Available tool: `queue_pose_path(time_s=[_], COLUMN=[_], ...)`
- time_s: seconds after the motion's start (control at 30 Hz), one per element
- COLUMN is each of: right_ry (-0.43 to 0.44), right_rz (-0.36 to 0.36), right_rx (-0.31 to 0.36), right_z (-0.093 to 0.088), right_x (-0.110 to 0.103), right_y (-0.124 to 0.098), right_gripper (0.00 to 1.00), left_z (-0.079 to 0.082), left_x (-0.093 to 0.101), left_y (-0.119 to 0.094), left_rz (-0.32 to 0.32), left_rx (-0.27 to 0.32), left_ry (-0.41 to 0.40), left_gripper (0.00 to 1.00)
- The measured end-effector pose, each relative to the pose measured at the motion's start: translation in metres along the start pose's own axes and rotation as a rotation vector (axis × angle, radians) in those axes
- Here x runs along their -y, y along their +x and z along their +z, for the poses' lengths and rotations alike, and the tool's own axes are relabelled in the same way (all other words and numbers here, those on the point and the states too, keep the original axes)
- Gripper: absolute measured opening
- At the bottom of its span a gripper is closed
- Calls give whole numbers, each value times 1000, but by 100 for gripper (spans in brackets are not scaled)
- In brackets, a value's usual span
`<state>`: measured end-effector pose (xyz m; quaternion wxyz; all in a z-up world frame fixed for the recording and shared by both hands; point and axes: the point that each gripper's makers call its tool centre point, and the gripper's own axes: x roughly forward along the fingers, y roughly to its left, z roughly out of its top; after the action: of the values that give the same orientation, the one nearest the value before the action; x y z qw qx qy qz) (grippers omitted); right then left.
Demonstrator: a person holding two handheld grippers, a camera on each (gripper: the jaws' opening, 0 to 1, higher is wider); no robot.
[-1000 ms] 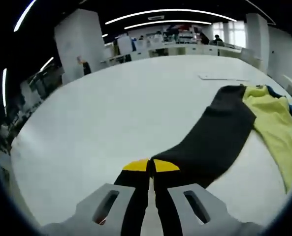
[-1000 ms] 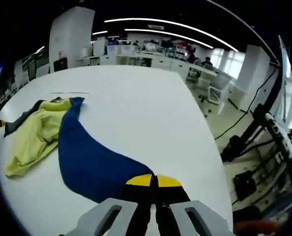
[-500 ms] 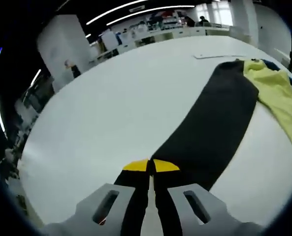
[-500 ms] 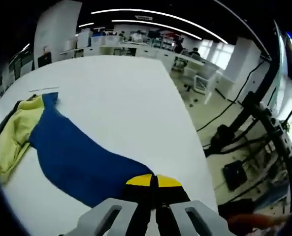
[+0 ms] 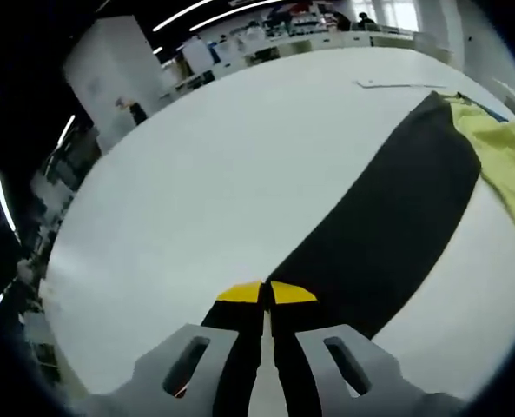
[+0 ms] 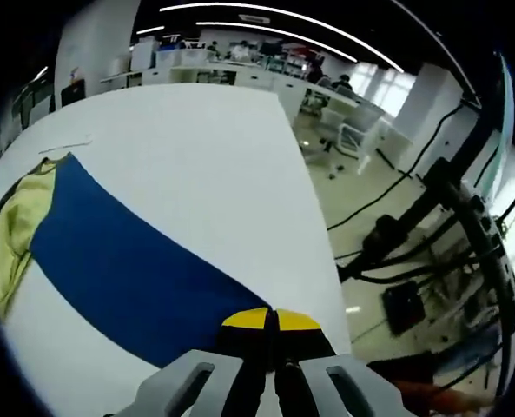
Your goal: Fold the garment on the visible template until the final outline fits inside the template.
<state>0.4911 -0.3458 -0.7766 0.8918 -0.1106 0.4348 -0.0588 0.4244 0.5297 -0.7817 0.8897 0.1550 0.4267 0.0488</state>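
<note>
Left tongs (image 5: 266, 300) are clamping the black fabric sleeve (image 5: 387, 217); right tongs (image 6: 273, 326) are clamping the blue fabric sleeve (image 6: 118, 265). Both sleeves are stretching ahead over the white surface (image 5: 222, 165) toward the yellow garment body (image 6: 14, 221). Soft, light cloth; cuffs are probably serving as the best hold.

Garment (image 5: 396, 217) matt cloth; table (image 5: 214, 174) smooth, white

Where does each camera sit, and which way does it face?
Left gripper view: rides the left tongs, looking along the black sleeve across the white table; its shut jaws show.
Right gripper view: rides the right tongs, looking along the blue sleeve by the table edge; its shut jaws show.
Shared: the yellow shirt body.
</note>
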Motion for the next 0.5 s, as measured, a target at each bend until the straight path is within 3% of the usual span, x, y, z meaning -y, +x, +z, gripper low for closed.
queue_pose_path(time_s=[0.37,0.5], right_ry=[-41,-22], right_rz=[18,52], right_rx=[-5,20], right_z=[0,5], right_x=[0,-7], right_y=[0,-7], right_gripper=[0,0], left_z=[6,5], left_x=[-4,-7], left_y=[-4,-12], left_rz=[24,23], left_rx=[8,31], left_ry=[35,-42], left_gripper=[0,3])
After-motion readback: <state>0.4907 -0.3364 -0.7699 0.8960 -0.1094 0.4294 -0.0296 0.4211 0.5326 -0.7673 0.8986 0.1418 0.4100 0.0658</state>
